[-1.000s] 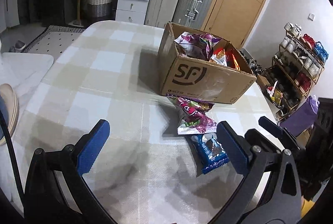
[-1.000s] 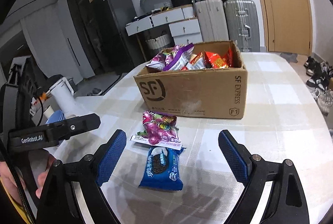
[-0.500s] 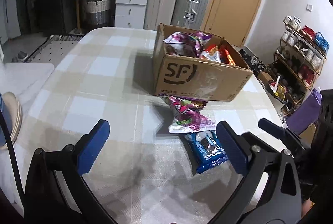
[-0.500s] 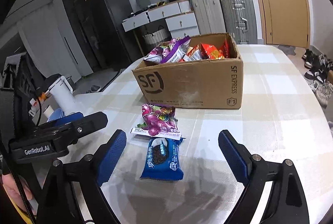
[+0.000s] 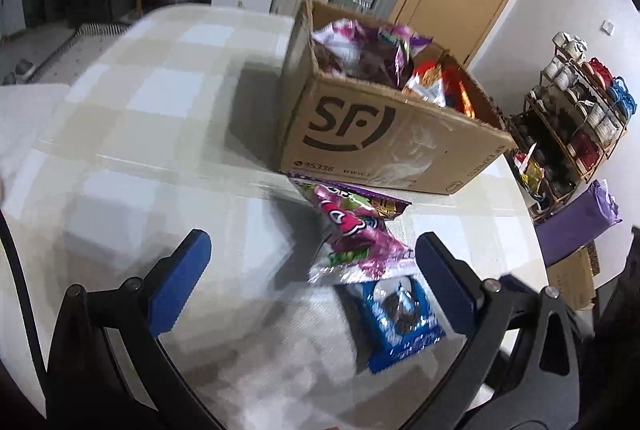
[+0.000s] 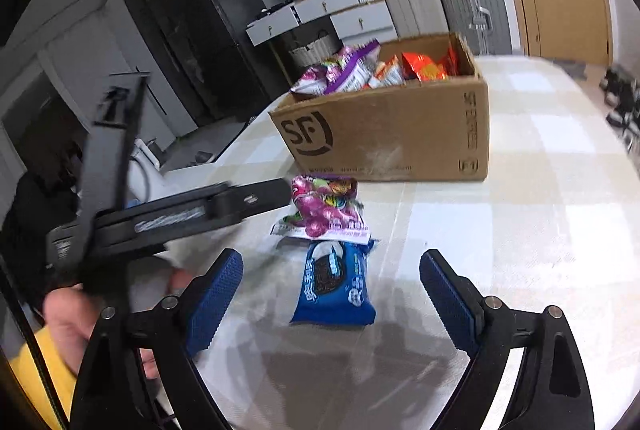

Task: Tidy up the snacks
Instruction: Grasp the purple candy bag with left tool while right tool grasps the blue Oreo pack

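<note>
Two loose snack packets on checked tabletop (image 6: 540, 222), cardboard box behind.
Left hand-held gripper (image 5: 312, 280): jaws spread wide, nothing between the pads, hovering over the cloth; its blurred body also shows at left in the right wrist view; pink candy packet (image 6: 326, 214) lies just in front of the SF cardboard box (image 6: 392, 134), which is full of snack bags; blue cookie packet (image 6: 336, 282) touches the pink one's near edge; right hand-held gripper (image 6: 330, 290): jaws released, wide apart, empty, above the blue packet.
</note>
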`<move>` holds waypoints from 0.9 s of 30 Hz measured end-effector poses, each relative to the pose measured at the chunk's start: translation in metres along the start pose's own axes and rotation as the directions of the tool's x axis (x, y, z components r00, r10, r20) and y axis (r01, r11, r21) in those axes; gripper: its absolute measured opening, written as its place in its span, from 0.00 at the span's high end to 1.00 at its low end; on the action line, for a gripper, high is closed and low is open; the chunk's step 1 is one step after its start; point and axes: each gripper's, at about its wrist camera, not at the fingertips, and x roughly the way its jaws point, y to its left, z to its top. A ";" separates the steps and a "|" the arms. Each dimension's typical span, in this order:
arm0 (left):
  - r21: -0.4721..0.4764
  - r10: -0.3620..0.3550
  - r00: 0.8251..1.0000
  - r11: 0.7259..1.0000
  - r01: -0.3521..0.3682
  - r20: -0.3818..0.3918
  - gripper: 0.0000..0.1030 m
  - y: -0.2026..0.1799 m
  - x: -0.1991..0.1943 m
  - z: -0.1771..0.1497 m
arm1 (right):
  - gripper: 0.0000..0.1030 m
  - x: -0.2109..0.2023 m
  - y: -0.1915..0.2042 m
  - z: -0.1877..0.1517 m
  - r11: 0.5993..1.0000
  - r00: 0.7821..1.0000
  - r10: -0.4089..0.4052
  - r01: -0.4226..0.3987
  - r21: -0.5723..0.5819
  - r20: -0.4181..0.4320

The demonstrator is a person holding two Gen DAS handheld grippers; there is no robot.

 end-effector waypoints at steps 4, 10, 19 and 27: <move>-0.006 0.002 0.999 1.000 -0.003 -0.045 0.01 -0.005 0.028 0.008 | 0.11 0.002 -0.005 0.000 1.000 1.000 -0.010 0.009 -0.010 -0.011; -0.003 0.003 0.997 1.000 -0.003 -0.074 0.13 -0.008 0.052 0.014 | 0.11 0.002 -0.013 0.001 0.999 1.000 0.015 -0.014 0.029 -0.026; -0.006 -0.077 0.991 0.997 0.077 -0.114 0.72 0.006 0.060 0.019 | 0.11 0.014 -0.012 -0.002 1.000 0.998 -0.007 0.008 0.025 -0.057; -0.052 -0.103 0.989 0.994 0.098 -0.110 0.79 0.039 0.051 0.026 | 0.11 0.030 -0.004 -0.001 0.998 0.994 -0.055 0.056 0.013 -0.090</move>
